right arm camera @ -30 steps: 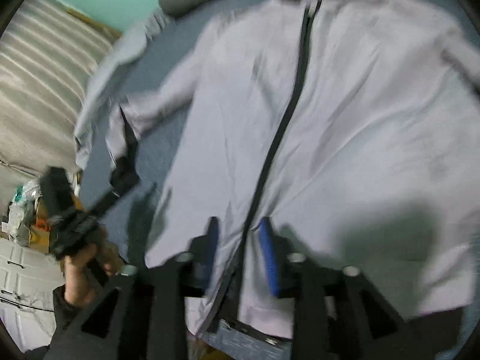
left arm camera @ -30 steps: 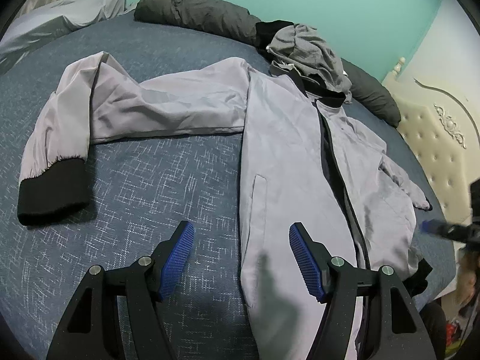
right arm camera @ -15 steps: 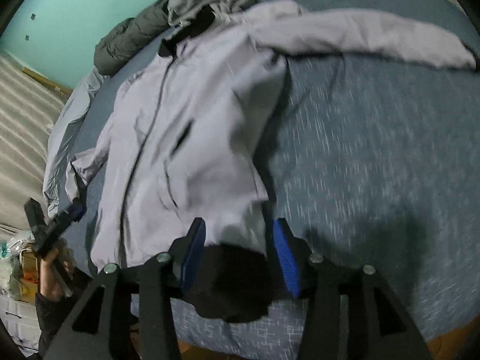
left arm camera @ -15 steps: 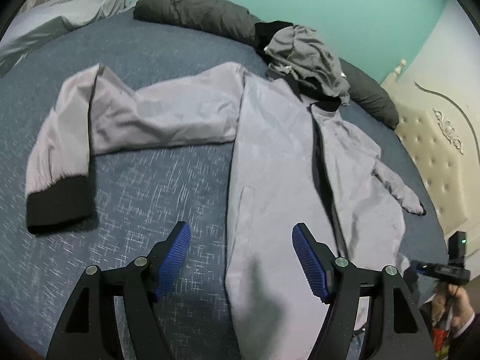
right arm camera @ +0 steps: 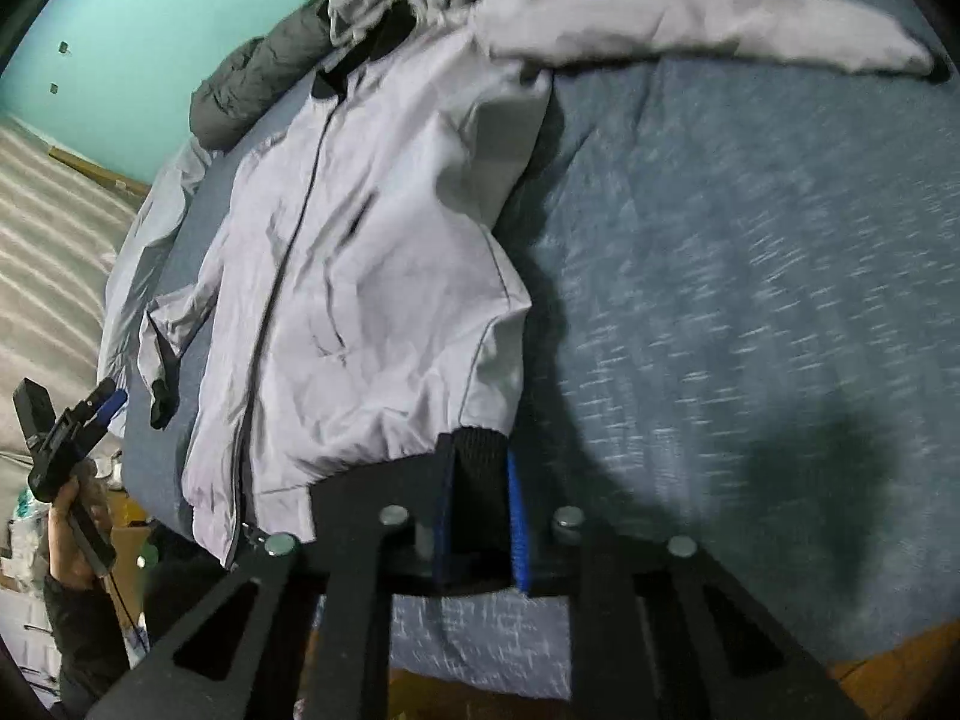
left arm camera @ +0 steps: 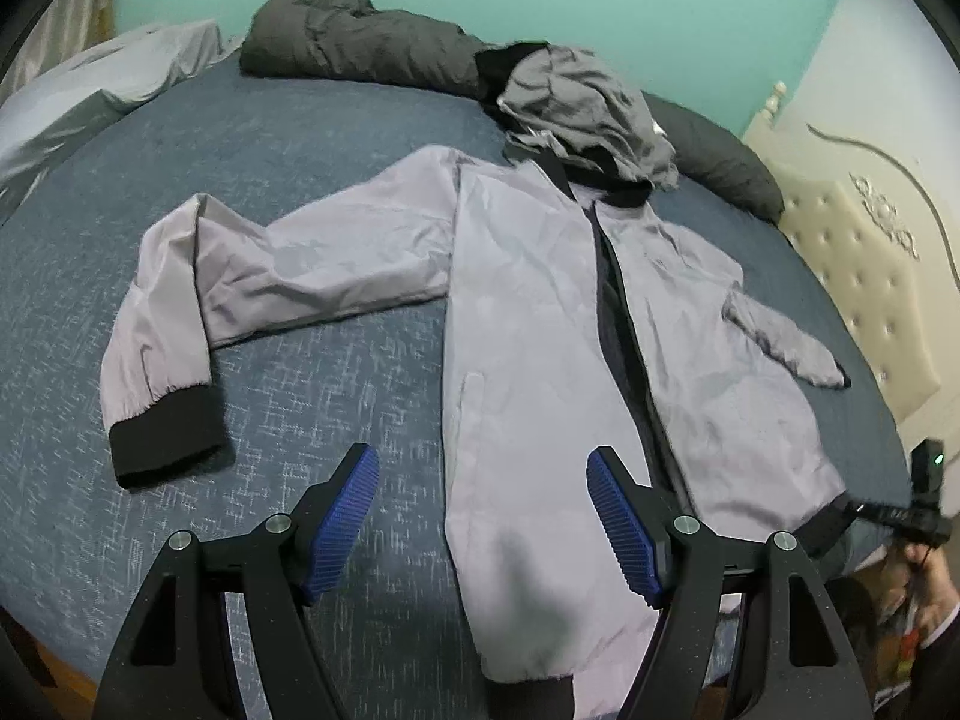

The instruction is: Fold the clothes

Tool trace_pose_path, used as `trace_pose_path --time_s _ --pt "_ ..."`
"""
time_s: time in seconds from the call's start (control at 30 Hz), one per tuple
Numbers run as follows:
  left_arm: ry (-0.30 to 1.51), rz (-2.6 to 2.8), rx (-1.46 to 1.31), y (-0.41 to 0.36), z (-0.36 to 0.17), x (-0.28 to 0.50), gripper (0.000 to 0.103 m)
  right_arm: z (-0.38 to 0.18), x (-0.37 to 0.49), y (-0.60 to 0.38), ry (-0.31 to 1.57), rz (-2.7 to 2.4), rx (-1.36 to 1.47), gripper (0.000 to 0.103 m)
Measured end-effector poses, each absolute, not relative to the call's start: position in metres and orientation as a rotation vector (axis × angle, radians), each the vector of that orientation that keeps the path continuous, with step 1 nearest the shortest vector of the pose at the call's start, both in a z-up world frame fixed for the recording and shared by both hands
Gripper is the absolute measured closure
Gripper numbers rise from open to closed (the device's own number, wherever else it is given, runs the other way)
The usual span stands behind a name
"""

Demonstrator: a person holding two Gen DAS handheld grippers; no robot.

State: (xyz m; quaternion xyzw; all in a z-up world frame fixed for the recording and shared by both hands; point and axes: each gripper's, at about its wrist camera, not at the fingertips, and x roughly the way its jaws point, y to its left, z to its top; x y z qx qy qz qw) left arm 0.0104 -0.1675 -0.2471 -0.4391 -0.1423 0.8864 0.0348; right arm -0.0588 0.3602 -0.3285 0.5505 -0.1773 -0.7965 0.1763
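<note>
A blue bed (left arm camera: 300, 378) under a teal wall holds your grey jacket (left arm camera: 540, 330), lying flat with sleeves spread, unfolded. Your right gripper (right arm camera: 480, 516) pinches the jacket's black hem corner (right arm camera: 477, 468); your left gripper (left arm camera: 483, 516) hovers spread wide above the jacket's lower front, so all folds remain.

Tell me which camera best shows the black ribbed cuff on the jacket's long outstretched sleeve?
The left wrist view: the black ribbed cuff lies whole and sharp on the blue bed. The right wrist view catches only its dark tip at the edge.

Bed (left arm camera: 312, 138) has a dark blue cover with little white flecks. Lying on it: a light grey jacket (left arm camera: 540, 324) spread out flat, a dark puffy coat (left arm camera: 360, 54) along the far edge, and a crumpled grey top (left arm camera: 588, 108) by the jacket's collar.
</note>
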Motion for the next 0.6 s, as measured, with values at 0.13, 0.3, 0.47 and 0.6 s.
trace_pose_path --time_s 0.13,0.3,0.47,0.6 --pt "-0.396 2.684 -1.403 -0.162 -0.255 0.01 0.027 -0.31 -0.038 0.384 -0.447 -2.347 1.548 0.092" --pt "-0.386 2.614 -1.532 -0.164 -0.283 0.005 0.027 -0.329 -0.024 0.406 -0.393 -2.42 1.661 0.092" --pt "-0.4 2.556 -1.62 -0.172 -0.301 0.008 0.027 -0.347 -0.027 0.42 -0.435 -2.453 1.712 0.09" --pt "-0.432 2.508 -1.698 -0.178 -0.318 0.011 0.027 -0.332 -0.027 0.419 -0.421 -2.518 1.669 0.082"
